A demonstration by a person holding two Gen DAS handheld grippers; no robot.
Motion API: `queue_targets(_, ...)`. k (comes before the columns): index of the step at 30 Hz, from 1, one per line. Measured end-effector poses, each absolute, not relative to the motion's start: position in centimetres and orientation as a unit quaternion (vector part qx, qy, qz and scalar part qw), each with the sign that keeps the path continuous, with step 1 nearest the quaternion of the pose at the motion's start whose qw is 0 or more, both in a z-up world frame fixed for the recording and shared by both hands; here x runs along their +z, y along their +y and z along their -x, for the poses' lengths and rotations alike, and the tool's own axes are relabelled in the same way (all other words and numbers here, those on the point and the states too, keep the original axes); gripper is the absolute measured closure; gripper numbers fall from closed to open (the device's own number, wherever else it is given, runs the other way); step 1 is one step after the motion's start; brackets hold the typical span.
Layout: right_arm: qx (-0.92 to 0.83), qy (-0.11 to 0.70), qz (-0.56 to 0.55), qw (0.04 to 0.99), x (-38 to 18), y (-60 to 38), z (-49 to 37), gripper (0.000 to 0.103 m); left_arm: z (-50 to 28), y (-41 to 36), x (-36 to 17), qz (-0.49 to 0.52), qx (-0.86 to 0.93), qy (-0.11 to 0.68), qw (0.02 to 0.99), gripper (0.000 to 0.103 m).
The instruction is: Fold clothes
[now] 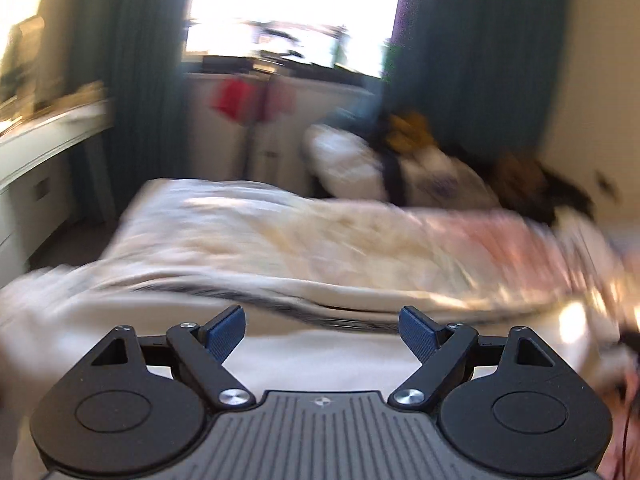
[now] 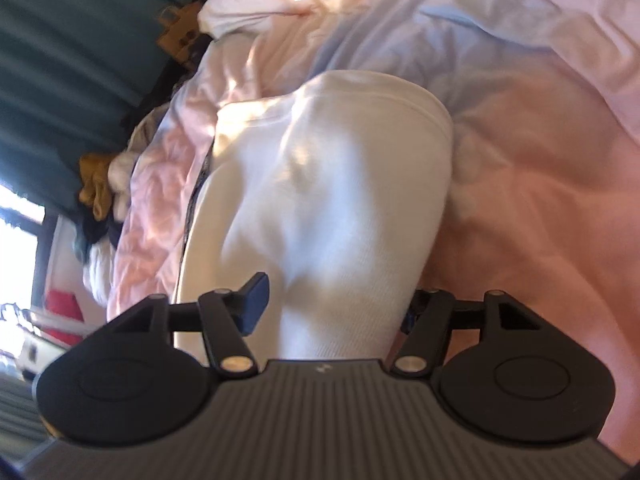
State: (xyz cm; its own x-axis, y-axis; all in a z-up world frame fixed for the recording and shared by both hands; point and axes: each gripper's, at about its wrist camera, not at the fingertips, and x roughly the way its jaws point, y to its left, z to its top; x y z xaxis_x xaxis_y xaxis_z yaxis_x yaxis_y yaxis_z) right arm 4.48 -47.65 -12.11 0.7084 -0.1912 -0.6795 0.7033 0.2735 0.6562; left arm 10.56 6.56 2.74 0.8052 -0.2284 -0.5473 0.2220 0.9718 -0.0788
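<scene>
Two tongs are in view, one per camera. One cream-white garment [image 2: 320, 184] lies on the bed, on a pink and white duvet [image 2: 540, 184] that is crumpled and sunlit. The garment is a soft knit, folded into a long rounded bundle with a stitched hem curving across its far end and a dark patterned edge showing along its left side. In the left wrist view the same pale cloth [image 1: 320, 360] spreads just below the tongs, with a dark striped band across it; this view is smeared by motion blur.

The left tongs [image 1: 322, 332] stand released, the two blue pads wide apart with nothing between them, hovering above the cloth. The right tongs [image 2: 332, 304] are also parted: the left blue pad [image 2: 254, 306] stands clear beside the garment, while the right pad is mostly hidden behind the cloth's edge, so whether it touches cannot be told. The garment's near end lies between these jaws, not pinched.

At the far end of the bed sits one heap of other clothes [image 1: 416, 160], white, dark and mustard yellow pieces mixed. Two teal curtains [image 1: 480, 60] flank one bright window [image 1: 296, 8]. A white surface [image 1: 44, 140] stands on the left.
</scene>
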Motion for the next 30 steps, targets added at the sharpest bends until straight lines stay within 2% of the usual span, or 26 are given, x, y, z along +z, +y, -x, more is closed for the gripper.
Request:
queue_targets(10, -0.322, 0.214, -0.546, 0.743, -12.5, -47.6, -4.3, 0.037, -22.2, -7.8, -5.8, -0.159, -0.323, 0.348, 0.865, 0.017)
queue_targets(17, -0.334, 0.191, -0.546, 0.744, -12.8, -47.9, -4.6, 0.037, -27.7, -14.8, -10.8, -0.227, -0.401, 0.391, 0.797, 0.018)
queue_targets(20, -0.338, 0.18, -0.552, 0.741, -13.1, -48.2, -4.7, 0.037, -27.9, -16.4, -12.1, -0.258, -0.412, 0.39, 0.782, 0.029)
queue_targets(21, -0.339, 0.179, -0.553, 0.74, -13.1, -48.2, -4.8, 0.037, -28.0, -16.6, -12.4, -0.256, -0.416, 0.39, 0.781, 0.035)
queue_targets(23, -0.339, 0.177, -0.556, 0.738, -13.1, -48.3, -4.9, 0.037, -28.0, -16.6, -12.5, -0.246, -0.41, 0.388, 0.788, 0.06)
queue_targets(24, -0.339, 0.176, -0.557, 0.738, -13.2, -48.4, -4.9, 0.037, -28.1, -16.7, -12.5, -0.244, -0.399, 0.387, 0.794, 0.081)
queue_targets(27, -0.338, 0.173, -0.562, 0.735, -13.2, -48.6, -4.9, 0.037, -27.9, -16.8, -12.4, -0.246, -0.388, 0.385, 0.801, 0.092)
queue_targets(30, -0.335, 0.17, -0.57, 0.73, -13.2, -48.7, -4.7, 0.037, -27.5, -16.7, -11.3, -0.243, -0.368, 0.373, 0.816, 0.096)
